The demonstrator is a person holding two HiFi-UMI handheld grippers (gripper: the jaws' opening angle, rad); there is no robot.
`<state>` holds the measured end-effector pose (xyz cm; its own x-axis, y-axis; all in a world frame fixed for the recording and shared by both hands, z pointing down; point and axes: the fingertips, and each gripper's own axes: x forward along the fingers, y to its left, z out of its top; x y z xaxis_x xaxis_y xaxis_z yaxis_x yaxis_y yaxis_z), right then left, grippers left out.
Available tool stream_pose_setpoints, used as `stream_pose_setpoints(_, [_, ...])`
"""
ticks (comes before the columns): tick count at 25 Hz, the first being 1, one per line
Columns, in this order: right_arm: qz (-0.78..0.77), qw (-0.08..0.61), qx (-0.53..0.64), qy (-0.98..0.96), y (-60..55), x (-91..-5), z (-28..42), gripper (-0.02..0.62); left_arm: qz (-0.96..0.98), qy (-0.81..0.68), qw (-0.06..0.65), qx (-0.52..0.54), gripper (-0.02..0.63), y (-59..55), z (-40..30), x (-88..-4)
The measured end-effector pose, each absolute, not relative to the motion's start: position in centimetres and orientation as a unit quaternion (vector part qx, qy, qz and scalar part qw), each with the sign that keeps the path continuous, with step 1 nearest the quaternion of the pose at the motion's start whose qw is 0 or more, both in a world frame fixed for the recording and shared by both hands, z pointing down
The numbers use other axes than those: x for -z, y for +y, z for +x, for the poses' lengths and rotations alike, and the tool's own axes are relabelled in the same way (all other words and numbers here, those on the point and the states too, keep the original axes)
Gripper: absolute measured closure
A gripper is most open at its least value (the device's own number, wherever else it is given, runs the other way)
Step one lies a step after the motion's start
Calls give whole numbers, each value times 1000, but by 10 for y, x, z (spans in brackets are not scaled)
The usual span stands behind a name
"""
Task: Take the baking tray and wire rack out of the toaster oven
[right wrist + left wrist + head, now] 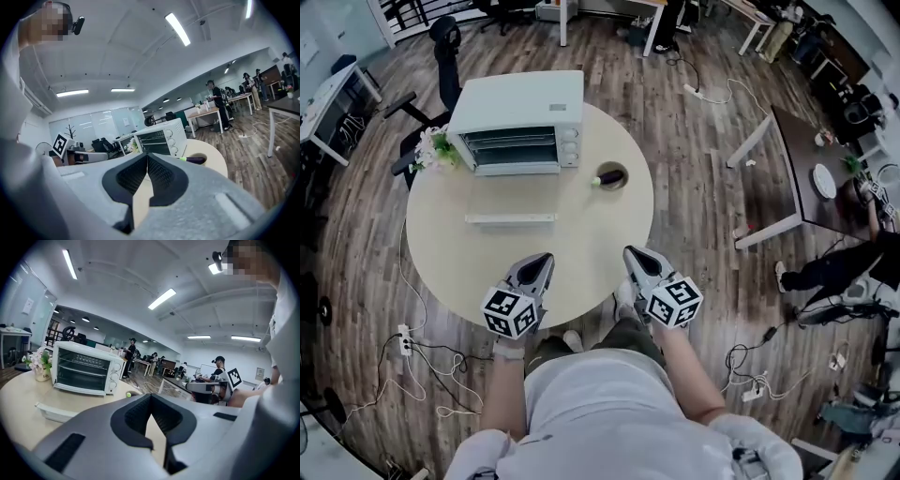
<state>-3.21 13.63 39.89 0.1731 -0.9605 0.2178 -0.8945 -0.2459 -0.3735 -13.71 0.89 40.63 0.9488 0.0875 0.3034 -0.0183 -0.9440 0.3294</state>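
Left hand-held gripper (544, 261), grey with a marker cube, lower centre of the head view: jaws pressed together with nothing between them, as its own view (151, 397) confirms. Right hand-held gripper (634, 255), just to the right of it, is likewise closed and empty (146, 157). Both are poised over the near edge of the round beige table (441, 253), pointing toward the white box-shaped toaster oven (517, 117), which stands at the table's upper left, well apart from them, with its glass door shut. Horizontal bars of a metal wire rack (79, 366) show through the glass; the baking tray cannot be told apart. Below the oven lies a long, narrow white strip (511, 218). To the oven's right is a small round tan bowl (622, 171) holding a dark purple eggplant (606, 176). At its left is a pot of pale flowers (439, 148).
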Motion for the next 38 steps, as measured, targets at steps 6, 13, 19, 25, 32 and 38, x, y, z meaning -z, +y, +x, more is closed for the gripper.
stream_pose_setpoints(6, [-717, 72, 222, 658, 98, -416, 36, 589, 969, -43, 176, -169, 607, -14, -84, -421])
stream_pose_setpoints(13, [-655, 65, 234, 715, 51, -433, 94, 589, 958, -117, 198, -171, 607, -37, -36, -440])
stream_pose_setpoints(19, [-599, 63, 259, 755, 22, -450, 122, 589, 942, -183, 217, -181, 607, -44, -20, -450])
stream_pose_setpoints(25, [-545, 47, 281, 788, -4, -468, 135, 589, 918, -260, 247, -172, 607, -54, -22, -459])
stream_pose_setpoints(32, [-514, 33, 288, 807, -29, -473, 145, 589, 894, -308, 295, -133, 607, -66, -27, -466])
stream_pose_setpoints(38, [-515, 28, 288, 807, -43, -472, 149, 588, 879, -327, 338, -82, 607, -91, -29, -471])
